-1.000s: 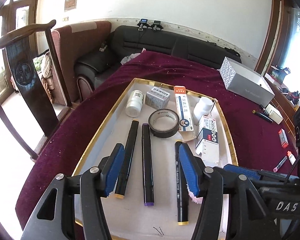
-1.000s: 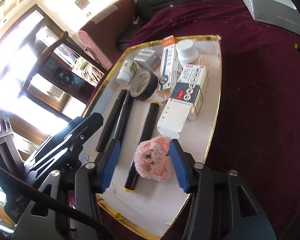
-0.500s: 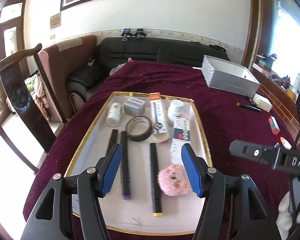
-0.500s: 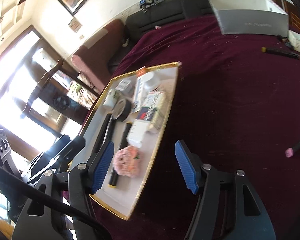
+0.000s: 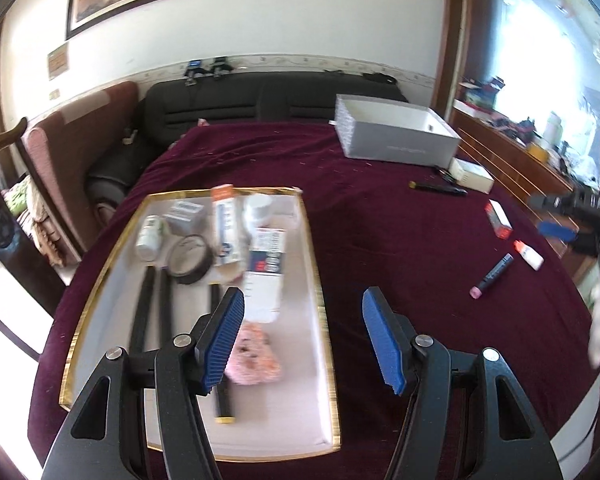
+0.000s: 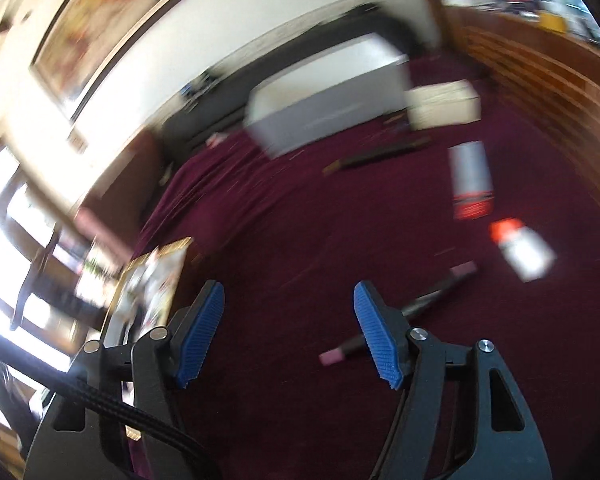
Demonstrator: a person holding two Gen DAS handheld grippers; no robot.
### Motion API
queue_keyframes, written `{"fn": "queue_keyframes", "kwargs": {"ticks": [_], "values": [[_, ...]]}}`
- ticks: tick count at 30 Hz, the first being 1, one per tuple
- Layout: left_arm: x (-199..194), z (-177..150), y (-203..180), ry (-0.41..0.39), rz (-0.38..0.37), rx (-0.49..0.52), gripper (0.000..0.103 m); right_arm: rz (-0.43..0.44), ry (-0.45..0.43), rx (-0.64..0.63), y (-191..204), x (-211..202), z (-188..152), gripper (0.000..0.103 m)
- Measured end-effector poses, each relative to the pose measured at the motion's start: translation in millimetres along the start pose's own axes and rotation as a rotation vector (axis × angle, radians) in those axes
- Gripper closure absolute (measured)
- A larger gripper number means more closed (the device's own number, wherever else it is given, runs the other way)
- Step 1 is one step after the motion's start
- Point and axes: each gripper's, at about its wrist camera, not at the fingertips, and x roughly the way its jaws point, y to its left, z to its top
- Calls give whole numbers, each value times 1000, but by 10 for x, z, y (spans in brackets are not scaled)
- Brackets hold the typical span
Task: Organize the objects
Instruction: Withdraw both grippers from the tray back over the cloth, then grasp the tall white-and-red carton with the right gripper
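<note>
Window glare, heavy motion blur

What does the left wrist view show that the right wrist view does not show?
Only the left wrist view shows the pink fluffy ball and black markers lying in the tray, plus the open left gripper. Only the right wrist view shows the open right gripper. Both show the pink-capped marker and grey box.

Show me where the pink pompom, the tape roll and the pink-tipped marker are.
pink pompom (image 5: 256, 354), left wrist view, fluffy middle.
tape roll (image 5: 191, 253), left wrist view, near rim.
pink-tipped marker (image 5: 494, 274), left wrist view, dark barrel.
</note>
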Motion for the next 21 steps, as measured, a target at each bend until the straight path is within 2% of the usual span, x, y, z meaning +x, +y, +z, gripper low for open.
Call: {"fn": "queue_keyframes", "kwargs": {"ticks": [3,9,15,21], "values": [[49,-6,-199,13,-33,36,47,-70,-37,48,-349,-116,182,29],[157,-51,-549,58,-112,97,47,-155,2,110,-770,104,409,29],[273,-81,-671,104,-138,98,47,-286,95,43,-817,688,597,29],[393,-100,-694,141,-156,95,47,-413,149,-26,-844,1037,711,29]]}}
